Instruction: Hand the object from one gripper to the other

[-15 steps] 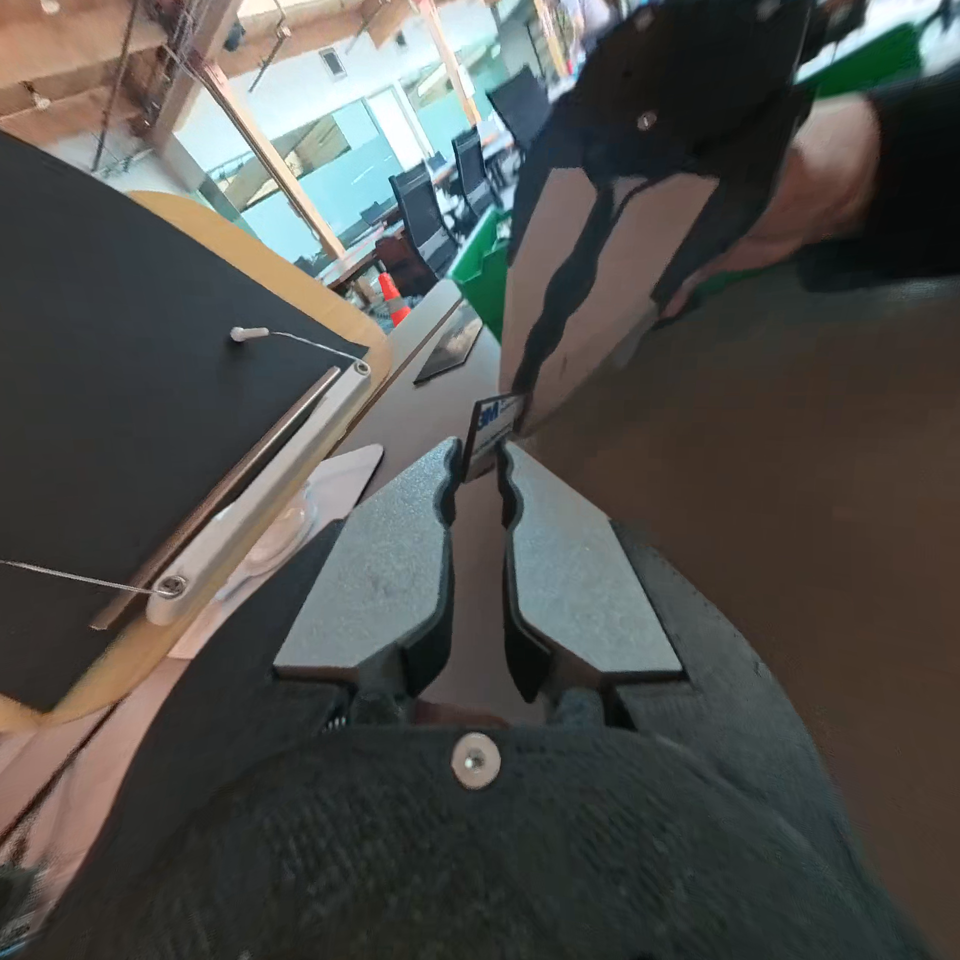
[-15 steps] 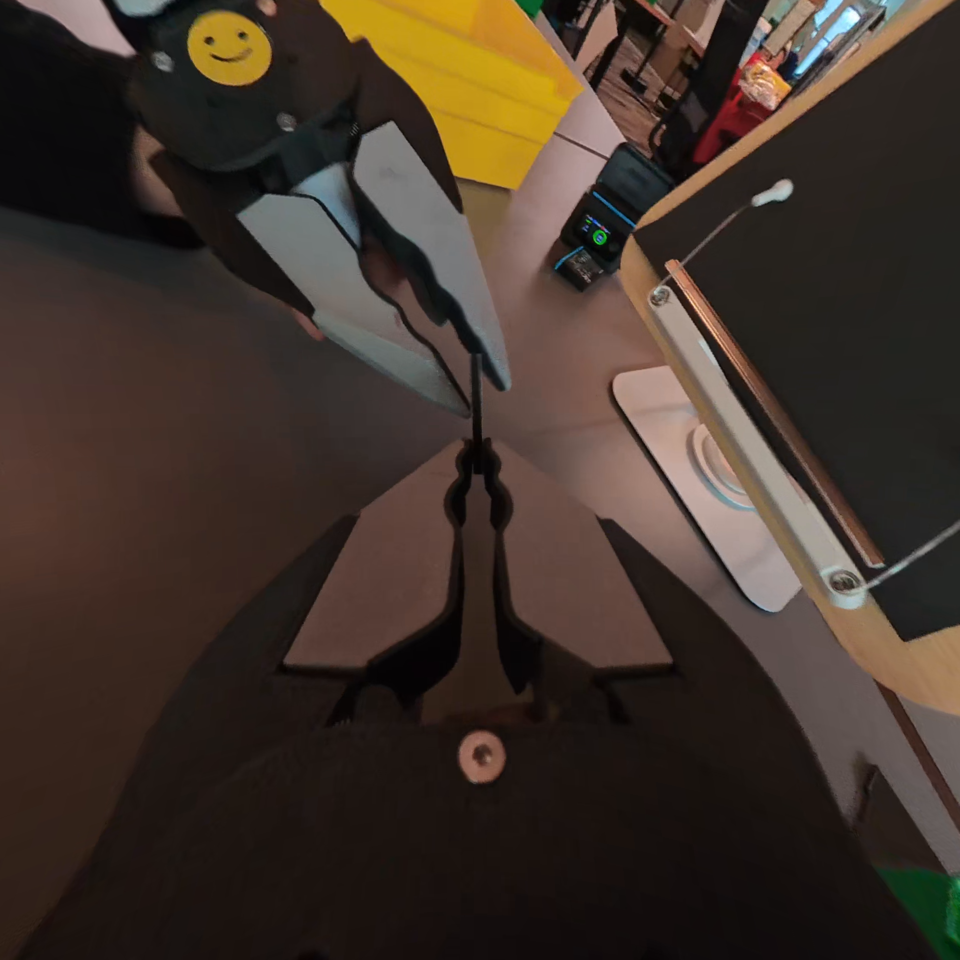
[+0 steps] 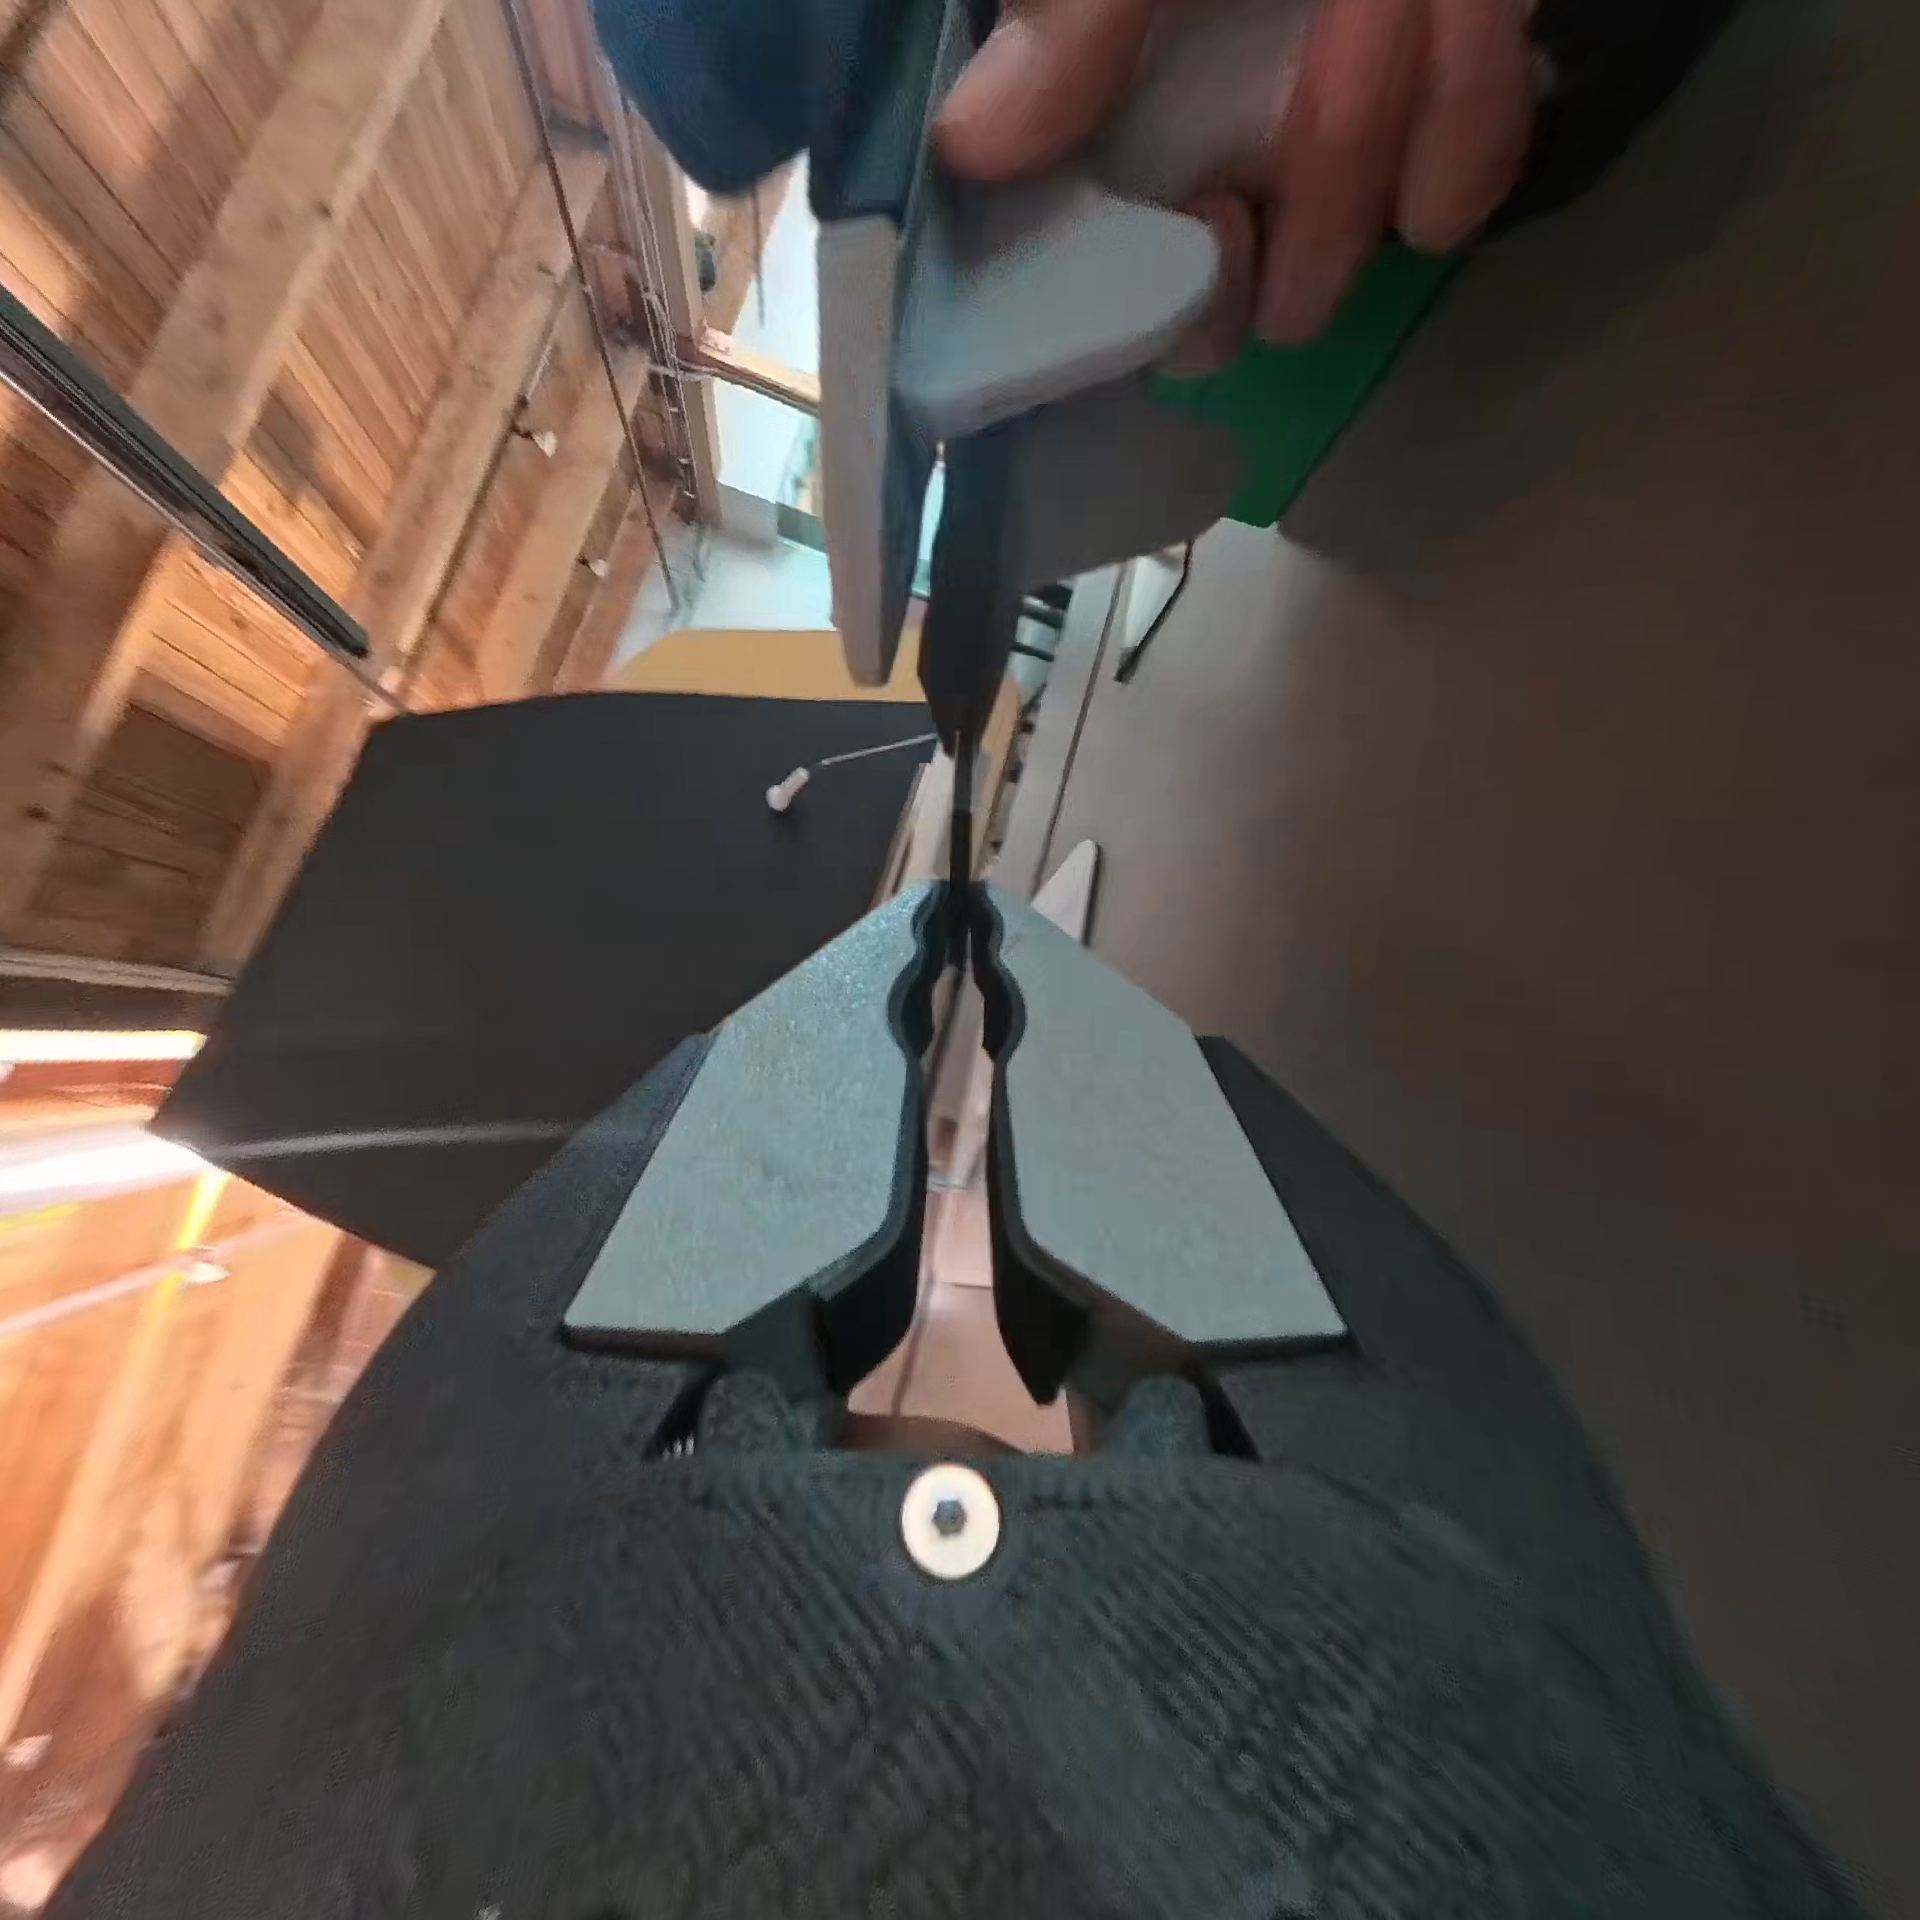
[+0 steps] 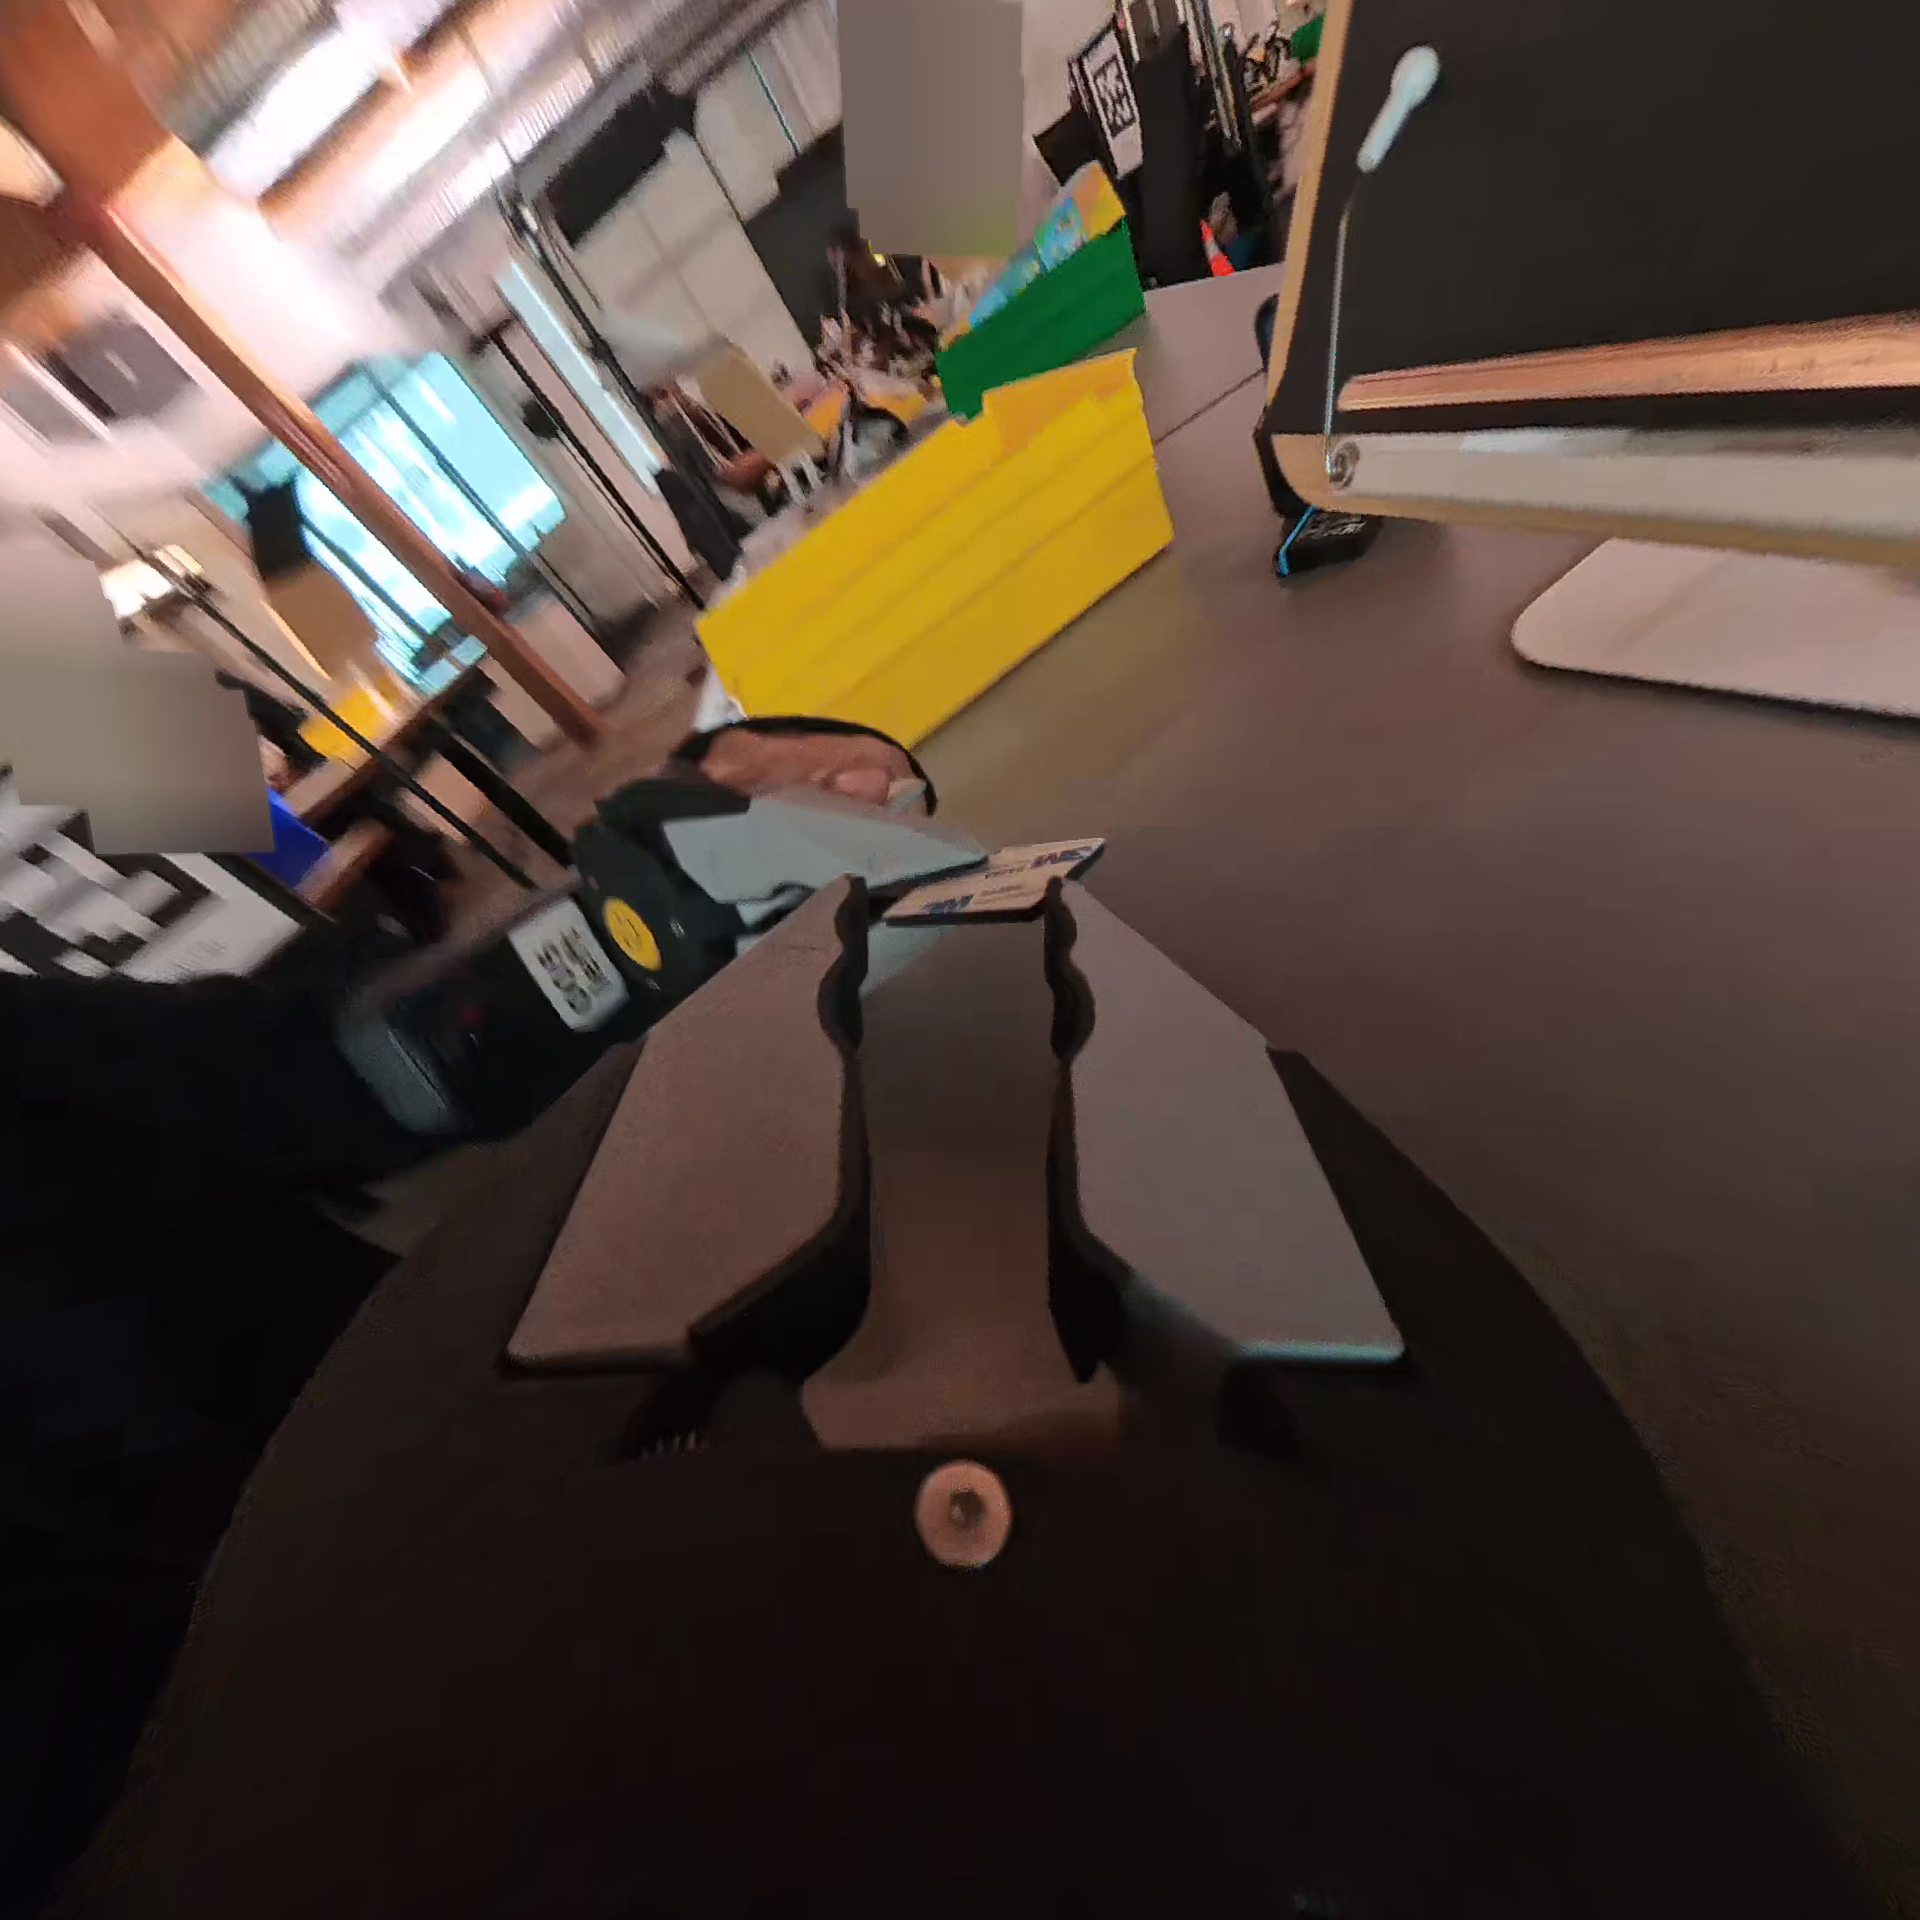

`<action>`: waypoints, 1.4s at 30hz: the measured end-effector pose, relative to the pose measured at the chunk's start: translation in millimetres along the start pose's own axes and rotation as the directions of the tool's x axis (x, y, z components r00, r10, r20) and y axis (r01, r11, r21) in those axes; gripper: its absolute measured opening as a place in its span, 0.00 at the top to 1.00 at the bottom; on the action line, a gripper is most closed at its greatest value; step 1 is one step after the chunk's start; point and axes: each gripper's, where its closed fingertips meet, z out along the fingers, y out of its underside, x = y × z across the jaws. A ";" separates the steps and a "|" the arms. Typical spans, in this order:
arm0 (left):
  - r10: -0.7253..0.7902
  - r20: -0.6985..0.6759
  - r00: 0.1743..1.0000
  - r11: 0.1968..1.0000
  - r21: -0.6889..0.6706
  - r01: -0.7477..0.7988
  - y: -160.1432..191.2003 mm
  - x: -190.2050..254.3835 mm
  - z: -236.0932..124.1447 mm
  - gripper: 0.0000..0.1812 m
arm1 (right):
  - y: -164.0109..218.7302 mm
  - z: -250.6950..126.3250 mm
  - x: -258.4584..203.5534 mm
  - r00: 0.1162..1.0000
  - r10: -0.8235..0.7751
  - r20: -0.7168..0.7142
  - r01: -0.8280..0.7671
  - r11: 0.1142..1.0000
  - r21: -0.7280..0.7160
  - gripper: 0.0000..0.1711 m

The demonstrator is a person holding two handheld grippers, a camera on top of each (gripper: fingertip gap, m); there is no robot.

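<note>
- Left tongs (image 3: 958, 914) are pinching the thin flat card (image 3: 962, 831) at their tips; I'm seeing it edge-on in the left wrist view, a dark sliver sticking out fwd.
- Right tongs (image 4: 951, 894) are sitting spread w/ a clear gap btwn the fingers, gripping nothing.
- In the right wrist view, card (image 4: 997, 878) is lying flat in the air just past the right tips, its white printed face showing; the left tongs (image 4: 966, 857) are clamping its far end from the left side.
- In the left wrist view, right tongs (image 3: 935, 686) are hanging just beyond the card, tips pointing back at me, a person's hand (image 3: 1247, 145) wrapped round the handle.
- Card is being held above the grey counter (image 4: 1455, 935), not touching it.
- Yellow bin (image 4: 935, 582) and green bin (image 4: 1039, 322) are standing farther back on the counter; black board on a white stand (image 4: 1714, 634) is sitting off to the right.
- Both views are blurring some.
</note>
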 end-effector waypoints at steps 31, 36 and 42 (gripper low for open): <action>-0.594 -0.254 0.763 0.793 -0.022 0.609 -7.7 8.6 -0.1 1.00 | 3.1 0.4 -13.9 0.967 -0.253 -0.017 0.252 0.967 -0.046 0.84; -0.235 -0.063 0.970 0.971 -0.053 0.232 5.6 4.0 3.7 1.00 | 8.3 -0.7 6.0 0.999 -0.042 -0.033 0.041 0.998 -0.049 0.78; 0.065 0.034 0.997 0.997 -0.051 -0.063 2.8 -2.2 5.2 1.00 | 15.8 9.0 0.8 0.984 0.154 0.085 -0.150 0.987 -0.052 0.74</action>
